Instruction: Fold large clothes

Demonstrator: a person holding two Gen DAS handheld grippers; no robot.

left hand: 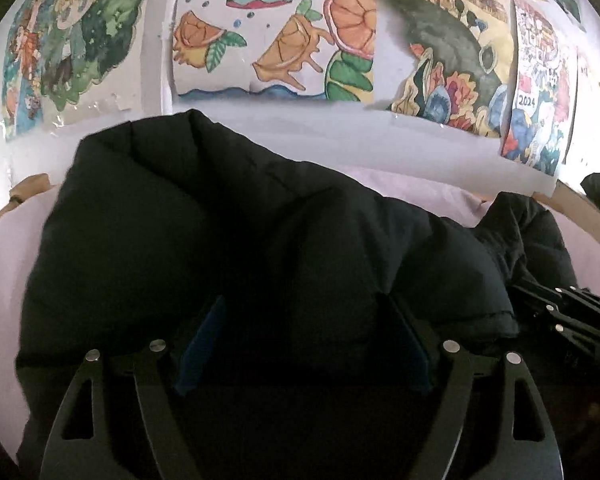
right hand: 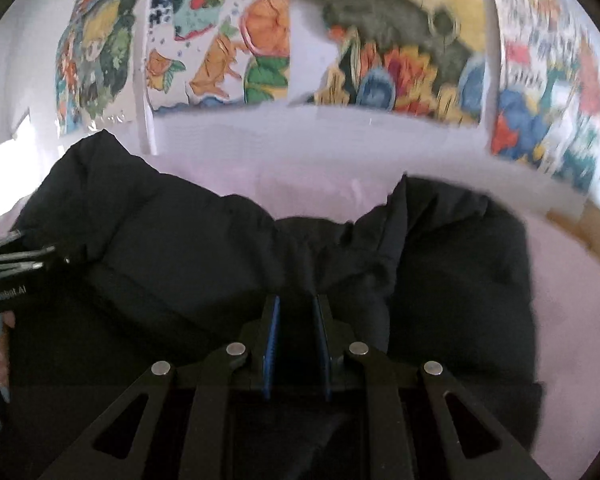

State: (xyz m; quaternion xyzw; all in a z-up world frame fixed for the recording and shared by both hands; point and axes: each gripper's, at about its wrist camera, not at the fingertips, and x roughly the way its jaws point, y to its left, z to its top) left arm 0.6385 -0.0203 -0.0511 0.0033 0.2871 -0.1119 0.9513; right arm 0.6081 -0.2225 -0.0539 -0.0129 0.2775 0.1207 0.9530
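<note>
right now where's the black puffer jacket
The black puffer jacket lies bunched on the pale pink bedsheet below the wall of colourful drawings, directly ahead of both tongs in both wrist views.

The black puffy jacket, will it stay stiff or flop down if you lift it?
Probably floppy: the black puffy jacket already sags in soft folds over the pink sheet. It looks padded, so likely light but bulky. The right gripper pinches only a little fabric, so the rest would likely droop.
</note>
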